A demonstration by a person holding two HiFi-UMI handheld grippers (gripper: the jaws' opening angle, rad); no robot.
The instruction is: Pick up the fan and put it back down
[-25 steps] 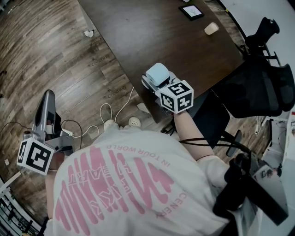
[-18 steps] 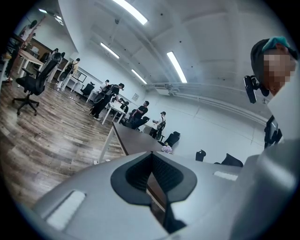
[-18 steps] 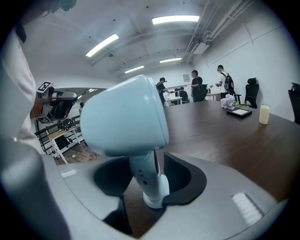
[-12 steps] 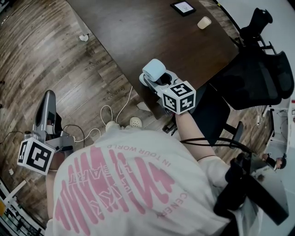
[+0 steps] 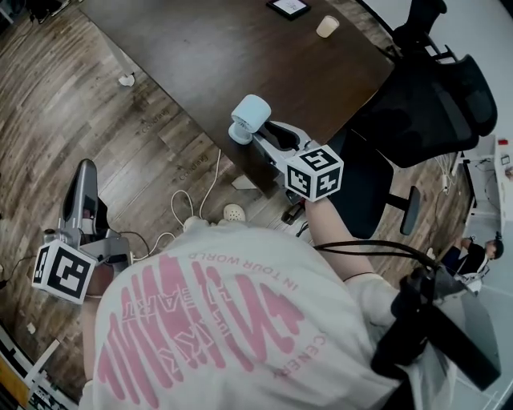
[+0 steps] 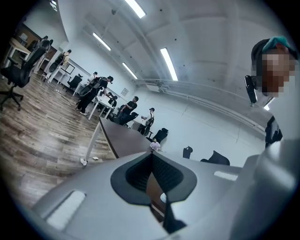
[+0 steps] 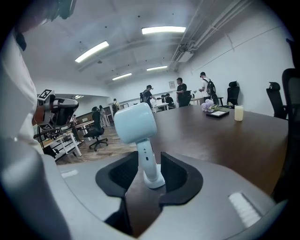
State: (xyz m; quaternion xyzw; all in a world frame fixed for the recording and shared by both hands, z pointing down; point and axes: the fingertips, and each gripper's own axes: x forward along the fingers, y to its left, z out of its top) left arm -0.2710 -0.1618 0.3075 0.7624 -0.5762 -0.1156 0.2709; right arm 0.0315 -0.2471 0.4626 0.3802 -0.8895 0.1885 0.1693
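**Task item.** The fan (image 5: 250,112) (image 7: 135,123) is a pale blue unit with a rounded head, a slim stem (image 7: 146,157) and a small round base (image 7: 153,180). It stands on the dark desk (image 5: 240,48) (image 7: 211,136), close to the desk corner nearest the person. In the right gripper view it leans slightly toward 11 o'clock.

**Right gripper** (image 5: 258,134) (image 7: 149,159). It sits near the centre of the head view and points toward 10 o'clock, with its marker cube (image 5: 314,172) at the rear.
- The fingers (image 7: 176,171) are closing, and the fan's stem and base stand between them.
- The pad at 3 o'clock of the stem stands clear of it, with desk surface visible in the gap.
- The pad at 9 o'clock lies just beside the stem, and contact there cannot be confirmed.
- No firm grip on the fan shows.

**Left gripper** (image 5: 86,166) (image 6: 151,157). It is held at 8 o'clock in the head view, over the wood floor (image 5: 96,104), well apart from the desk, and points toward 12 o'clock. Its fingers (image 6: 136,173) are closed against each other at the tips, with nothing between them.

**Other items.**
- A cup (image 5: 326,26) (image 7: 239,113) and a tablet (image 5: 288,6) (image 7: 218,113) lie at the far end of the desk. In the head view they are at 12 to 1 o'clock, well apart from the fan.
- A black office chair (image 5: 425,104) stands beside the desk at 2 o'clock.
- White cables (image 5: 188,200) lie on the floor at 7 o'clock of the desk corner.
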